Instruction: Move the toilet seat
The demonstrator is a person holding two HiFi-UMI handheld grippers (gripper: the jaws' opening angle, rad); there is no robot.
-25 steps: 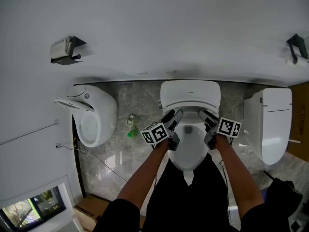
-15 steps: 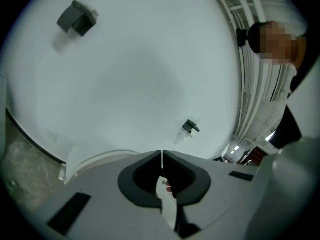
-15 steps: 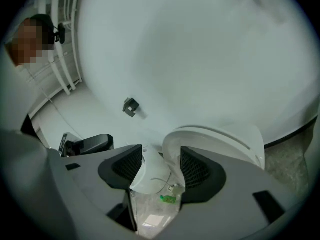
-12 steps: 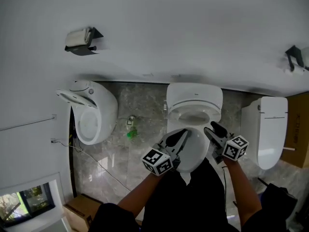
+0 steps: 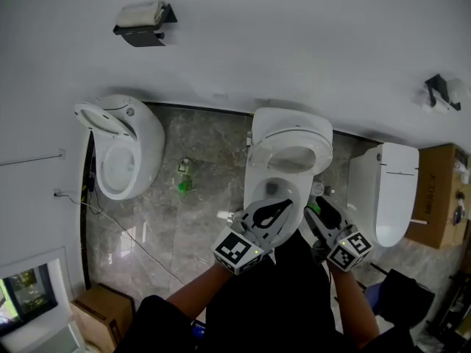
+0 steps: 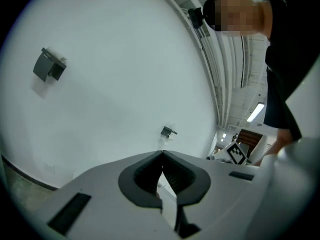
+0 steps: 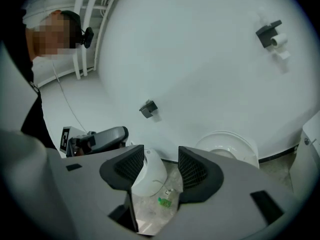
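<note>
Grey stone floor (image 5: 206, 219), white wall (image 5: 294, 43).

Head view: the toilet seat (image 5: 294, 144) stands tipped up at the back of the middle toilet (image 5: 254, 171). Left tool (image 5: 283, 206) and right tool (image 5: 318, 213) are low by its front, apart from the seat.

Left gripper view: left tool clenched, empty.

Right gripper view: right tool released, jaws just been closing slightly, nothing between them.

Likely next: check the seat leans back steadily, nudge gently, don't slam.

Toilet seat (image 5: 293, 134) now upright; left tongs (image 5: 283, 206) newly shut, empty, back from bowl (image 5: 256, 186).
</note>
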